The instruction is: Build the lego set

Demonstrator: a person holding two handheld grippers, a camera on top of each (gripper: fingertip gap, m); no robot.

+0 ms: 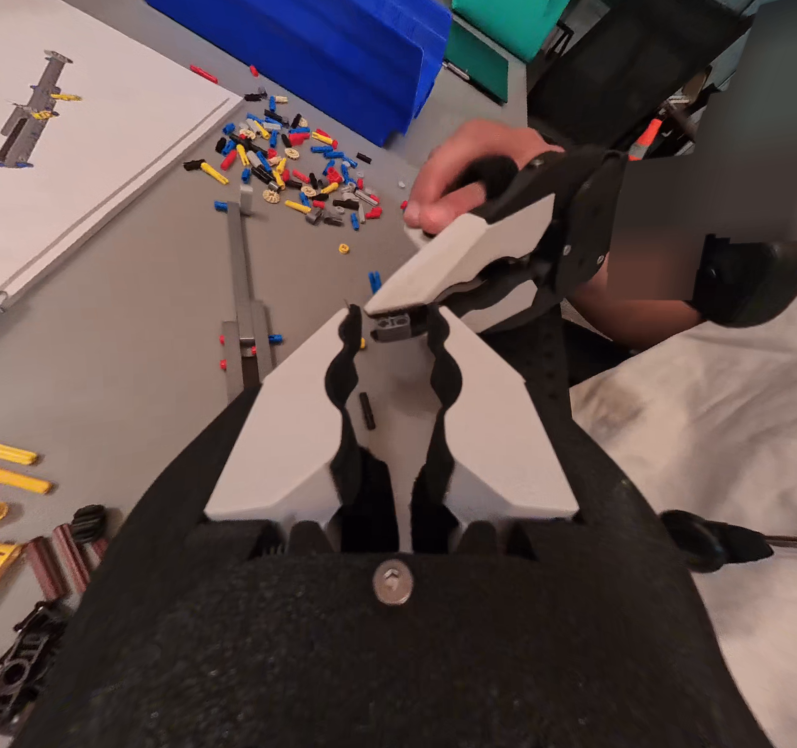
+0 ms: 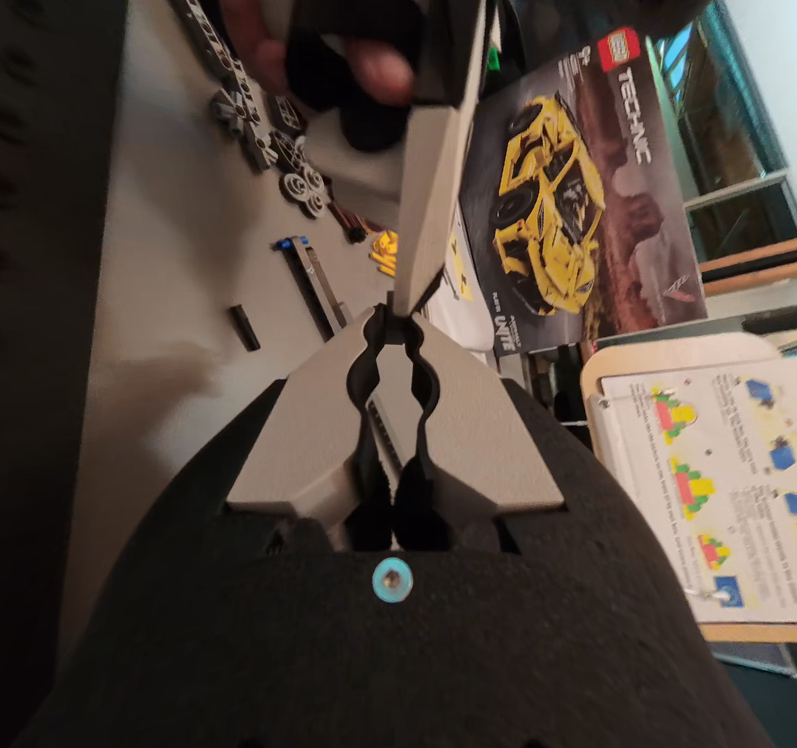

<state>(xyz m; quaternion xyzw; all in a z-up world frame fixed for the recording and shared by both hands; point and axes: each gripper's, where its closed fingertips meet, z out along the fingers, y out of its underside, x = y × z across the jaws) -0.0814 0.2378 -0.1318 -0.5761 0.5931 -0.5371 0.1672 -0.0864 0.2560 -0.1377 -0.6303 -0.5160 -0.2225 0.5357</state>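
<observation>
In the left wrist view, my left gripper (image 1: 393, 317) is open, its fingertips either side of a small grey Lego connector (image 1: 390, 326). My right gripper (image 1: 388, 311) comes in from the right, held by a hand (image 1: 457, 171), and is shut on that connector. In the right wrist view, my right gripper (image 2: 396, 321) is shut on the same small piece (image 2: 394, 332), which looks dark here. One left finger (image 2: 431, 192) comes down from above and its tip meets the piece. Both grippers are above the grey table.
A long grey beam assembly (image 1: 243, 296), a pile of small coloured pins (image 1: 293, 166) and a black pin (image 1: 366, 410) lie on the table. Instruction booklet (image 1: 86, 145) left, blue bin (image 1: 302, 28) and green bin (image 1: 496, 15) behind, yellow axles (image 1: 21, 468) lower left. The set's box (image 2: 582, 192) stands at the table edge. Left and right tips are no more than a few centimetres apart.
</observation>
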